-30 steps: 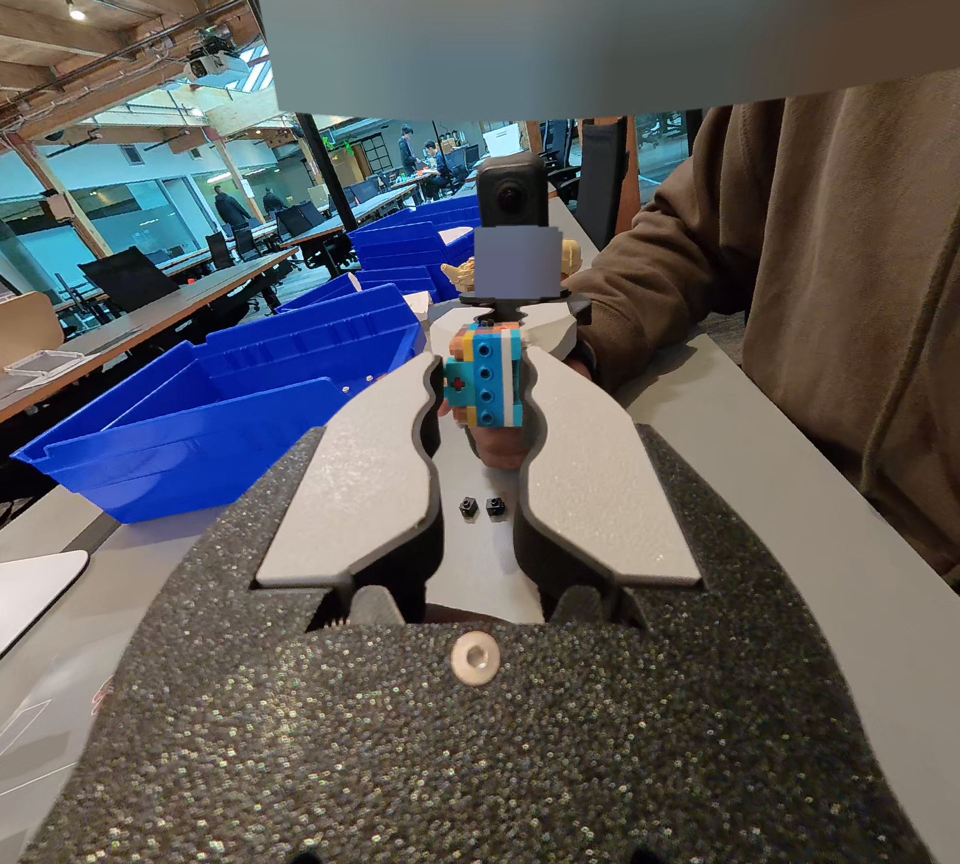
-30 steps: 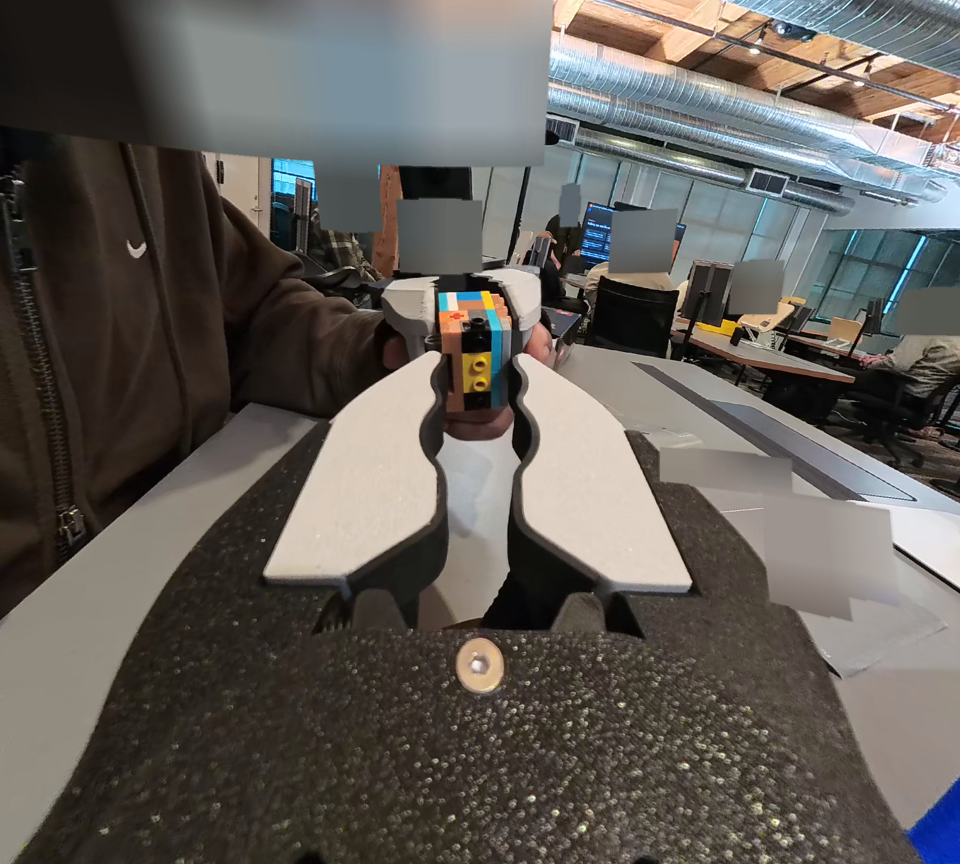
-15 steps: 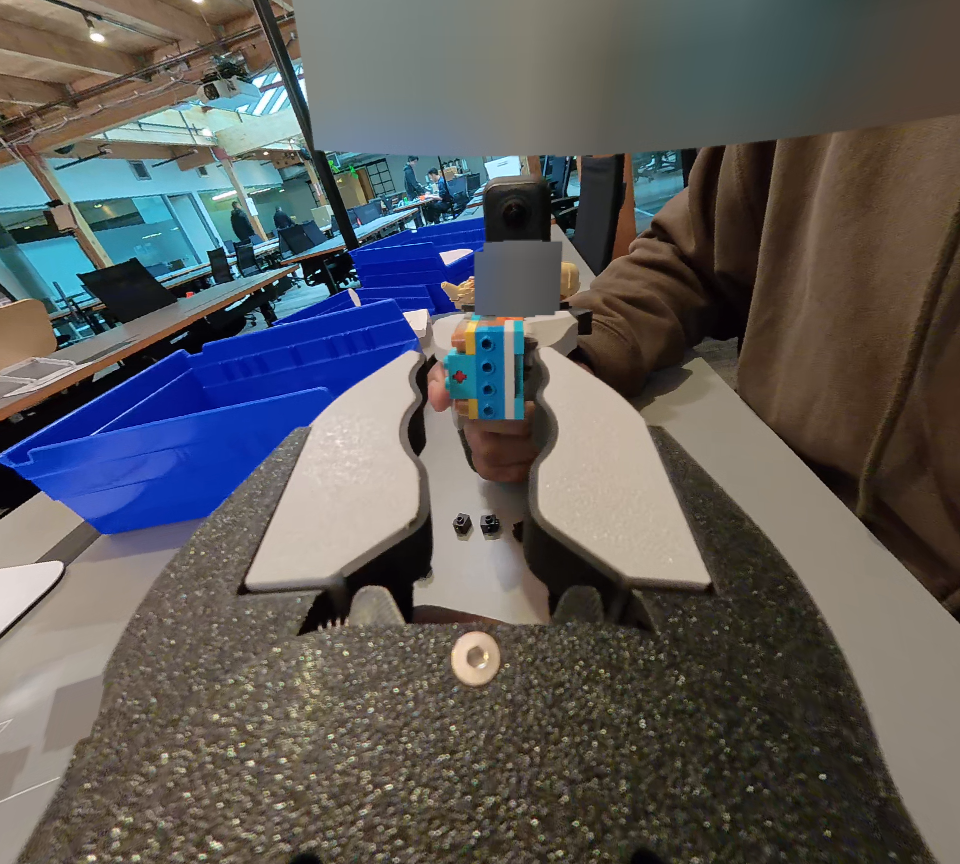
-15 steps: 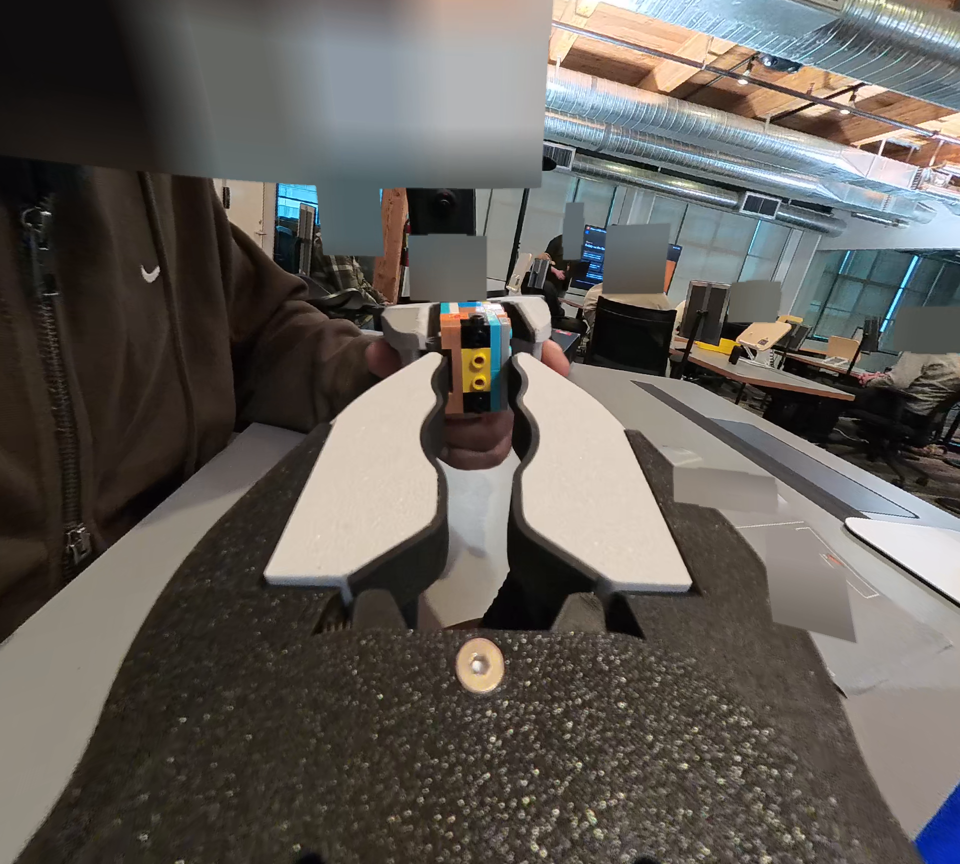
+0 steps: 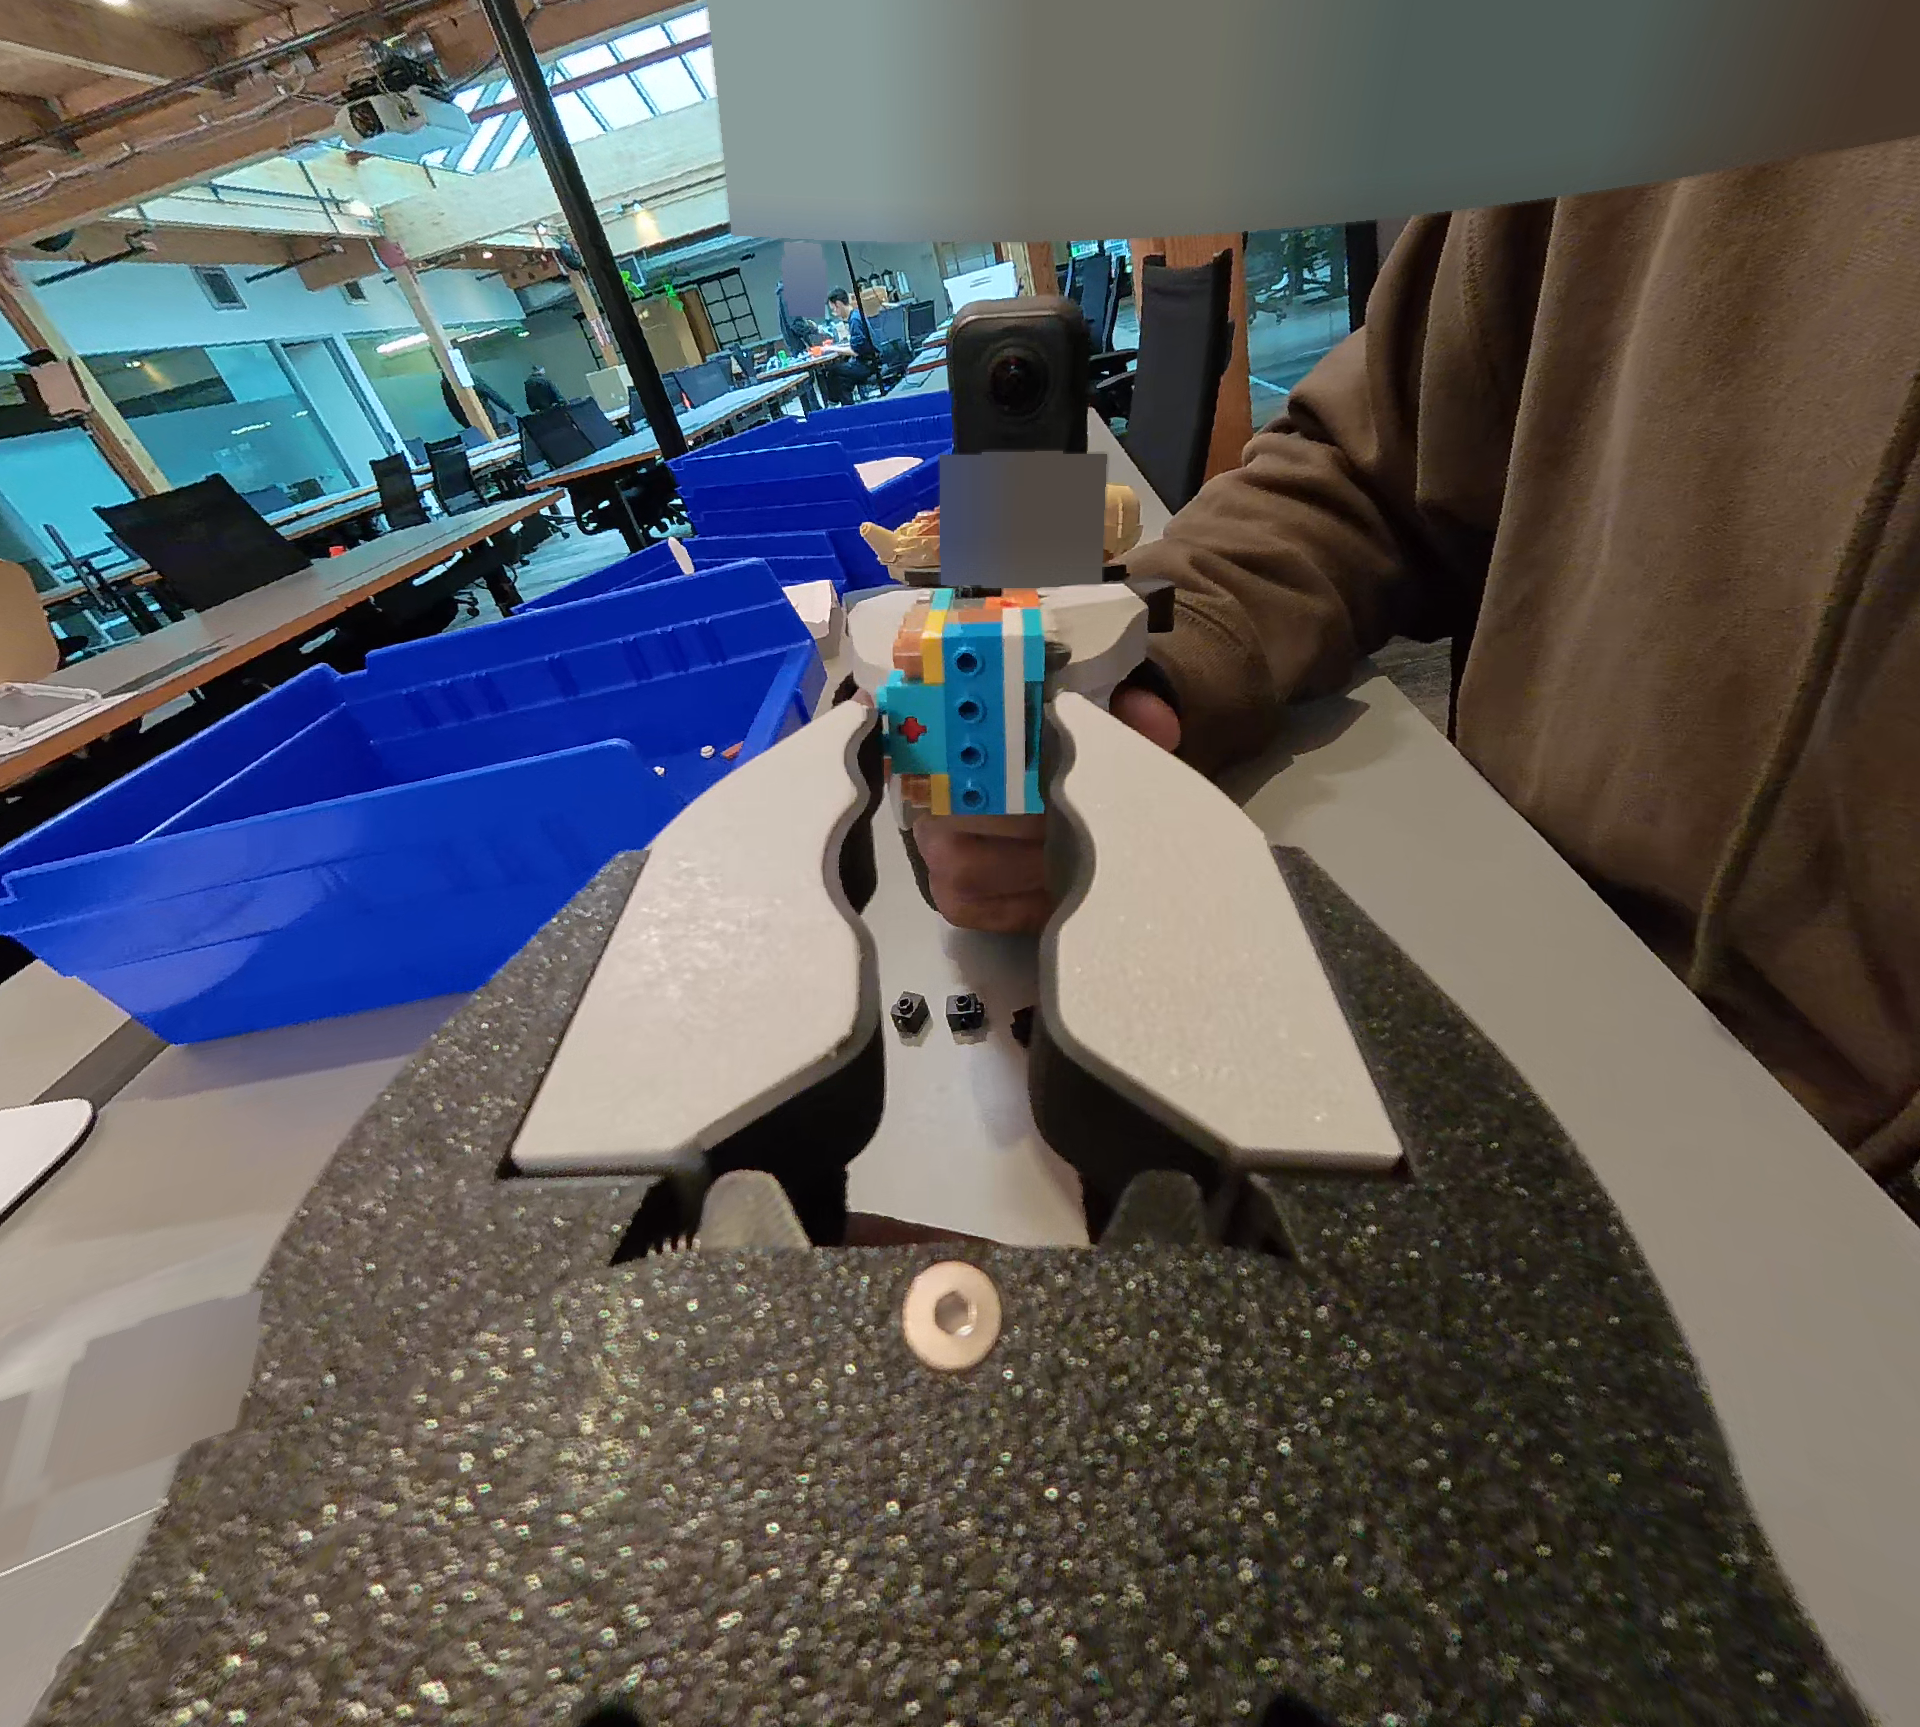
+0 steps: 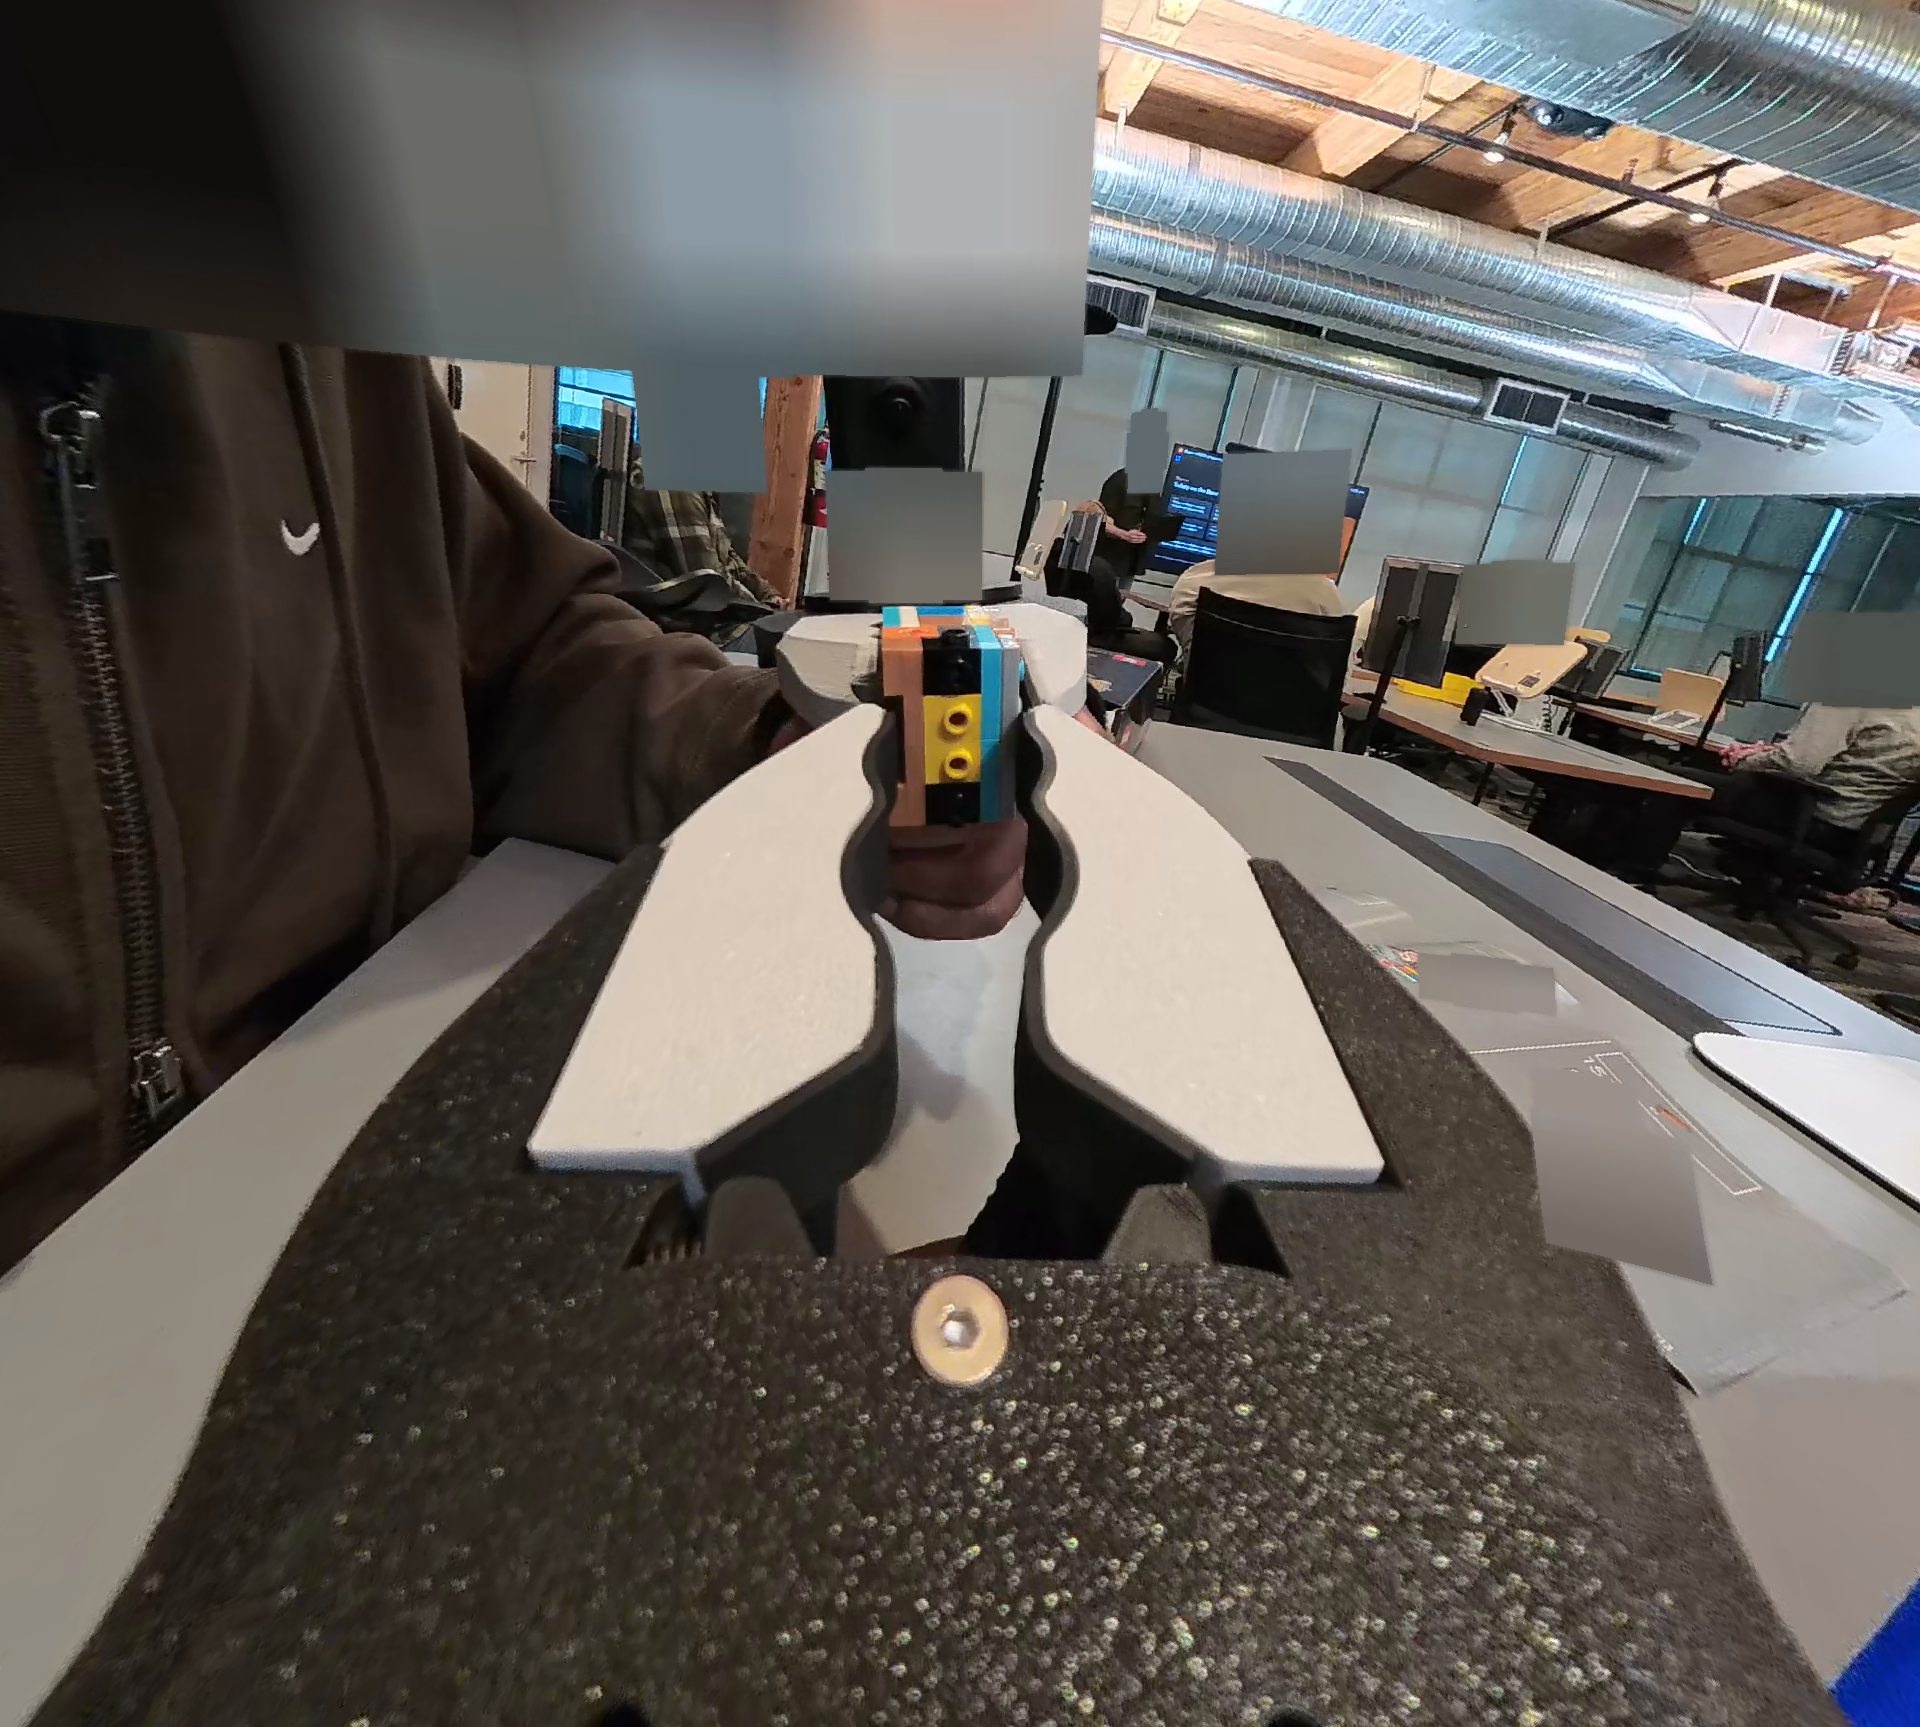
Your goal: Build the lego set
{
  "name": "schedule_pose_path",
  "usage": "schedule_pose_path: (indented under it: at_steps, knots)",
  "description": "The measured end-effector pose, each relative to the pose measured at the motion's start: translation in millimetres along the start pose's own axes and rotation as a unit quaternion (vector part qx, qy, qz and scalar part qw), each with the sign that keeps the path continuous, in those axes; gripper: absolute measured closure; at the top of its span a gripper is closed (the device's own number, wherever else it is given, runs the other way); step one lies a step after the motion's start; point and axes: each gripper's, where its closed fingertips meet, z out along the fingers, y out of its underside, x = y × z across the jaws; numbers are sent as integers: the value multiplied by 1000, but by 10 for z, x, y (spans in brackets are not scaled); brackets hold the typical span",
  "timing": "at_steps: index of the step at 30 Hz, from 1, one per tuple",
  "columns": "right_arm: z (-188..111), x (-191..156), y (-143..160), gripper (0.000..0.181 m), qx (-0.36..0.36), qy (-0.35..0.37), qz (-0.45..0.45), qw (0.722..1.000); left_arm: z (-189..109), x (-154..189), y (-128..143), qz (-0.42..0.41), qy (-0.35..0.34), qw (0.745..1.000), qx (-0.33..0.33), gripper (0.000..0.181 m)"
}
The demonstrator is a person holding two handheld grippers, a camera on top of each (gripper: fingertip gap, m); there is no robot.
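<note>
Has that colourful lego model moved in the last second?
Yes, slightly upward: in the left wrist view the lego model sits higher above the two small black pieces than before.

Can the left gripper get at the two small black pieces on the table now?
Probably not yet: the left gripper looks shut on the lego build, as does the right gripper. The black pieces lie unobstructed on the table just below.
</note>
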Motion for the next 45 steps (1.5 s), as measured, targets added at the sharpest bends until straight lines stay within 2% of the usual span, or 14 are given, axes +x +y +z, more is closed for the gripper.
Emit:
schedule_pose_path:
  at_steps: [7, 11, 13, 15, 17, 21, 27, 32, 35, 38, 45]
  knots:
    - [-9, 45, -5, 160, -1, 12, -3, 1000, 12, -37, -2, 2, -15, 1000, 7, 153]
    - [-22, 90, 23, 160, -17, 27, -33, 999, 8, -73, 88, -64, 3, 998, -6, 151]
    - [-30, 106, 7, 161, -19, 34, -48, 998, -16, -70, 102, -115, 27, 993, -4, 139]
    - [-48, 132, 3, 161, -23, 41, -64, 997, -24, -22, 134, -184, 67, 981, -9, 129]
    - [-62, 143, 17, 160, -34, 44, -87, 995, -19, -70, 131, -252, 72, 965, 4, 129]
    - [-80, 143, 42, 161, -52, 45, -129, 989, -11, -128, 80, -407, 109, 906, 47, 131]
    - [-82, 123, 109, 161, -78, 41, -179, 980, 30, -110, 134, -492, 134, 859, 51, 130]
    - [-67, 90, 174, 160, -96, 34, -207, 973, 85, -14, 190, -513, 153, 844, 31, 131]
    - [-58, 73, 204, 160, -103, 30, -213, 971, 115, 51, 224, -508, 159, 846, 16, 137]
    - [-56, 76, 214, 160, -107, 33, -217, 970, 118, 58, 223, -488, 151, 859, 22, 141]
    - [-68, 186, 255, 151, -130, 62, -200, 969, -55, -215, 143, -383, 73, 919, 53, 142]
